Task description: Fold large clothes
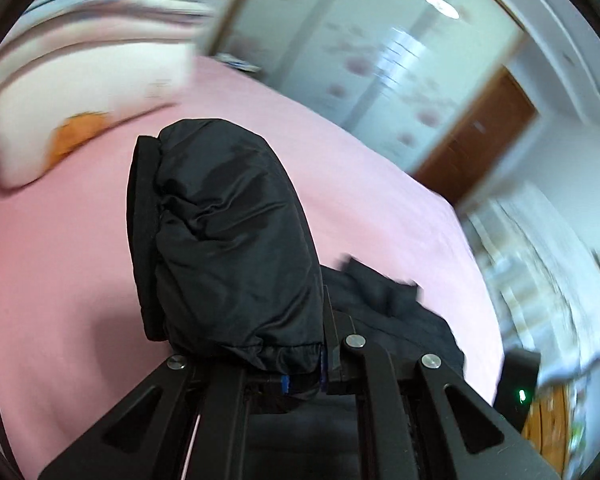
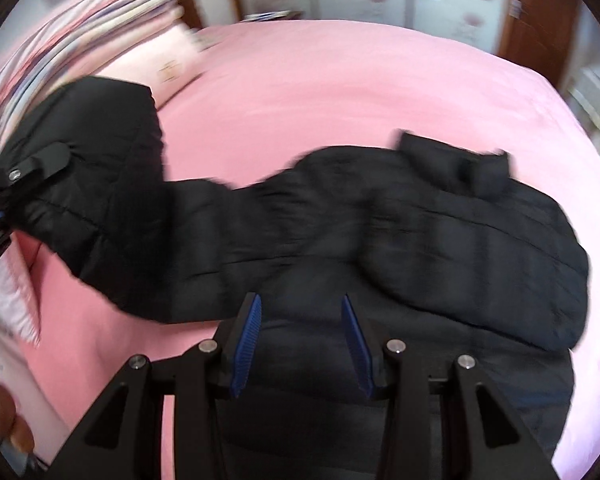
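One black quilted puffer jacket (image 2: 440, 232), spread across a pink bed sheet (image 2: 340, 92).

Left wrist view: the left gripper (image 1: 236, 240) is clamped on the jacket's sleeve cuff (image 1: 236, 240), a glossy, creased bundle with an elastic hem, raised above the sheet; the jacket body lies blurred behind, with a white pillow (image 1: 80, 120) at upper left. Right wrist view: the right gripper (image 2: 300, 336), blue pads wide apart and holding nothing, hangs over the jacket's lower body. The stand-up collar (image 2: 456, 164) points away, horizontal quilt seams show, and the sleeve stretches left to the left gripper.
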The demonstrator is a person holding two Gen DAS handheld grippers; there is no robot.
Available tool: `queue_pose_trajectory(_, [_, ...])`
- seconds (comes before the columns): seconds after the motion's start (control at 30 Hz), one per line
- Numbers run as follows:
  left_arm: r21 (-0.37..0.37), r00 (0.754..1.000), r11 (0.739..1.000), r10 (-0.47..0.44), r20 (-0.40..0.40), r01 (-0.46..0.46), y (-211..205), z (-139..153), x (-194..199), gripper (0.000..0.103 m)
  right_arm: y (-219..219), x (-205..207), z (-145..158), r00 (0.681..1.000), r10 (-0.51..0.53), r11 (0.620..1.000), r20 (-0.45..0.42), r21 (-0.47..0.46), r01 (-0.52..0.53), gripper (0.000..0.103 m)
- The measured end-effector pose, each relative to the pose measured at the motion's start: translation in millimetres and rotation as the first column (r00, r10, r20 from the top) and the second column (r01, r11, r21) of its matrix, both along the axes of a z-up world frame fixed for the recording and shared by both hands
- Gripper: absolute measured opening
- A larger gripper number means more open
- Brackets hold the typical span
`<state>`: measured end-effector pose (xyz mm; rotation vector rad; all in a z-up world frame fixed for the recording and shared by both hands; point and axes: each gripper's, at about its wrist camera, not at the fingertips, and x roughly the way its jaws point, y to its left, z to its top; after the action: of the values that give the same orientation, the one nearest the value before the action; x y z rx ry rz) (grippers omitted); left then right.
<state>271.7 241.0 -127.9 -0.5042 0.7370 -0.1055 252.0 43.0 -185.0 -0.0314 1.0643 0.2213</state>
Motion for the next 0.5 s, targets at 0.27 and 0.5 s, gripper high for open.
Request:
queue_pose_trajectory(0.27, [0.058,0.966,0.969,-0.231,-0.113,0.238,-141,-36,49,0.010,-114,2,-6,0.985,-0.175,0.984,0.003,-0.019,0.175,0.042])
queue_pose_trajectory(0.5, [0.083,0.911,0.932,-0.320,-0.262,0.351,-202,-90,50,0.050,-181,-8,-19,0.966,-0.258,0.966,-0.022,0.006,0.258,0.042])
